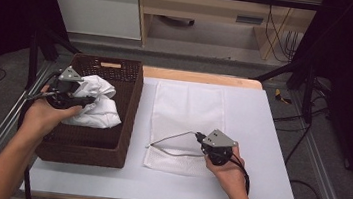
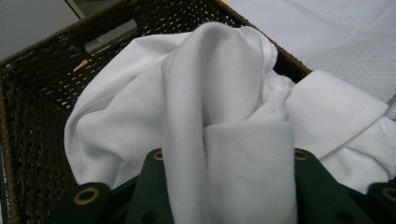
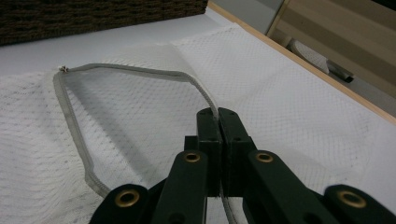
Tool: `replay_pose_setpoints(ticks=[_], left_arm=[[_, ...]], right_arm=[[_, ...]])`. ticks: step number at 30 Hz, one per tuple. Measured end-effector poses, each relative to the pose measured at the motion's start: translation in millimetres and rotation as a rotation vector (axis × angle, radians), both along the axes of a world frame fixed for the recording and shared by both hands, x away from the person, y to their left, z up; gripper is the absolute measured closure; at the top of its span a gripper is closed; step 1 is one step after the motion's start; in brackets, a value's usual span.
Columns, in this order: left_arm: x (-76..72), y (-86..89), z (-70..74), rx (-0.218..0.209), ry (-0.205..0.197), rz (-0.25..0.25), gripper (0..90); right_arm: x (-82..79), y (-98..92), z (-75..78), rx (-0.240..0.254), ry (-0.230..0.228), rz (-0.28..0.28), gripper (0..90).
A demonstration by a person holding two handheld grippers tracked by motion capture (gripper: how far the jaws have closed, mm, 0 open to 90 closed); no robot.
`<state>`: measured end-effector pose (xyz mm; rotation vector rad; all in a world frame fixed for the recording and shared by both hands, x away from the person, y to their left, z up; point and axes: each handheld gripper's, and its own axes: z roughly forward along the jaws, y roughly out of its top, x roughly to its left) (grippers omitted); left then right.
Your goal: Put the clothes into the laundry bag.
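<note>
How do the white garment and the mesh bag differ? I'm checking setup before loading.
The white garment sits bunched in the wicker basket; the mesh bag lies flat on the table. The garment is smooth, opaque cloth; the bag is netted, with a grey zipper edge. Both are white, and each is gripped.

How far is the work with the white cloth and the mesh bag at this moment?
Done: the mesh laundry bag lies flat, and the right gripper holds its zipper edge up, so the mouth is open. In hand: the left gripper grips the white garment in the wicker basket. Left: putting it into the bag.
</note>
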<state>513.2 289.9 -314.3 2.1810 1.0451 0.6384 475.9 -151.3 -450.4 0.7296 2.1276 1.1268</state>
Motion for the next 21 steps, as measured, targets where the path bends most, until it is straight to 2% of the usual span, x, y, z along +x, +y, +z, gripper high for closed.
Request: replay_pose_setpoints(ticks=[7,11,17,21], left_arm=[[-6.3,-8.6,8.7,-0.005,-0.045,-0.014,69.2],[-9.3,-9.6,11.6,0.03,-0.056,0.006,69.2],[-16.2,-8.3,20.1,0.006,-0.074,0.003,69.2],[-20.3,-10.3,26.6,-0.004,-0.093,-0.005,69.1]], right_arm=[[-1.3,-2.1,1.0,0.01,0.001,-0.015,88.9],[-1.1,-1.4,2.5,0.008,-0.005,-0.016,89.0],[-1.0,1.6,1.1,-0.008,0.001,-0.006,88.9],[-3.0,2.5,1.7,-0.016,-0.014,0.0,89.0]])
